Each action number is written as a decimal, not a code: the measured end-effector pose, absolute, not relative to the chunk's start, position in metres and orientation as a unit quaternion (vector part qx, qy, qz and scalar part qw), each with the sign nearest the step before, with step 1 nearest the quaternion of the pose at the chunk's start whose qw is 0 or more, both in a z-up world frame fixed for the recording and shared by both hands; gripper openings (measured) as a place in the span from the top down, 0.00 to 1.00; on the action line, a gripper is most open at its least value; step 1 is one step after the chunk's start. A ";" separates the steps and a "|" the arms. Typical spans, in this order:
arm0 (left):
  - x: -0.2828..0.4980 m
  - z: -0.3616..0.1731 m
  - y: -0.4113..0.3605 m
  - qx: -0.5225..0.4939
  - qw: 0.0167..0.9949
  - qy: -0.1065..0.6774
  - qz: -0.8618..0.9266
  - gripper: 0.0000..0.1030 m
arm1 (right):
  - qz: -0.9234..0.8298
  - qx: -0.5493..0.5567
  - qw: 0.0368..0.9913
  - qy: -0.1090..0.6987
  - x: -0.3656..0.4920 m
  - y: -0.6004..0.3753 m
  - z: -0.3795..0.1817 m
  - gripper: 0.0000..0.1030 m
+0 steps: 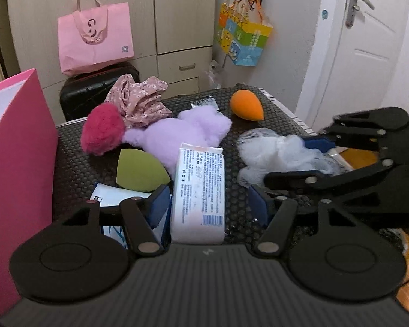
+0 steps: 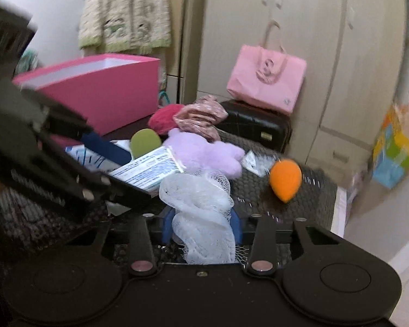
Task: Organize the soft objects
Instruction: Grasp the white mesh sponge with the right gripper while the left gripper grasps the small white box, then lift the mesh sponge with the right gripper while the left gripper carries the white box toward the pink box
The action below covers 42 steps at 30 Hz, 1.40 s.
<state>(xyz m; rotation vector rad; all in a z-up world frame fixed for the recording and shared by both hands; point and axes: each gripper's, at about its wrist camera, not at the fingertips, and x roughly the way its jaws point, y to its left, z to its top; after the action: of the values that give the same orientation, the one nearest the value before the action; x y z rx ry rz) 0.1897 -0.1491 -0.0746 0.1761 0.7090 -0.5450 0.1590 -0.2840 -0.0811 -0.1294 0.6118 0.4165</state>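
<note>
The pink box (image 2: 95, 87) was the largest thing on the bench (image 1: 259, 125), standing open-topped at its left end, and by my reading it was where the soft things were meant to go. Beside it lay the pile: a purple plush toy (image 1: 182, 133) in the middle, a dark pink fluffy ball (image 1: 102, 129) touching its left side, and a crumpled floral cloth (image 1: 140, 100) behind the two.

In front of the toy lay a white wrapped pack (image 1: 197, 190), its long axis running straight away from the left claw (image 1: 210, 207). That claw stood open, one pad on either side of the pack's near end but clear of it, gripping nothing.

The white mesh sponge (image 2: 201, 218) lay to the right of the pack. The right claw (image 2: 201, 227) had it between its blue pads, which pressed in on the bunched net, so I took it as gripped. From there the box lay to the left and farther back, past the left claw and the pile, so any carry would have had to cross over both.

Smaller still, a green wedge sponge (image 1: 139, 170) rested just left of the pack, and an orange teardrop sponge (image 1: 246, 105) sat apart near the far right edge.
</note>
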 end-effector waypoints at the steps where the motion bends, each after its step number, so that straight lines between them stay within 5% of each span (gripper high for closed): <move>1: 0.190 -0.076 -0.151 0.089 0.900 0.339 -0.258 0.39 | 0.202 -0.048 0.930 0.304 0.160 -0.288 -0.082 0.58; 6: 0.193 -0.087 -0.160 0.131 0.907 0.329 -0.229 0.42 | 0.179 0.004 0.931 0.319 0.160 -0.295 -0.091 0.58; 11: 0.190 -0.087 -0.157 0.124 0.911 0.320 -0.230 0.61 | 0.147 0.025 0.937 0.315 0.157 -0.295 -0.097 0.44; 16: 0.187 -0.090 -0.156 0.115 0.914 0.315 -0.231 0.62 | 0.151 0.028 0.937 0.315 0.157 -0.295 -0.099 0.45; 18: 0.186 -0.090 -0.155 0.110 0.915 0.314 -0.228 0.62 | 0.150 0.020 0.936 0.318 0.156 -0.293 -0.099 0.57; 20: 0.185 -0.090 -0.155 0.104 0.916 0.314 -0.229 0.62 | 0.147 0.007 0.936 0.319 0.153 -0.289 -0.099 0.59; 42: 0.150 -0.070 -0.123 0.053 0.901 0.325 -0.281 0.62 | 0.146 0.053 0.919 0.363 0.124 -0.277 -0.088 0.62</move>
<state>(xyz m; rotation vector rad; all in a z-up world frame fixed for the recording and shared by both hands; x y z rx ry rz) 0.1502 -0.1231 -0.0696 0.1089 0.6717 -0.5822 0.1239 -0.2767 -0.0884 0.1092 0.7468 0.2994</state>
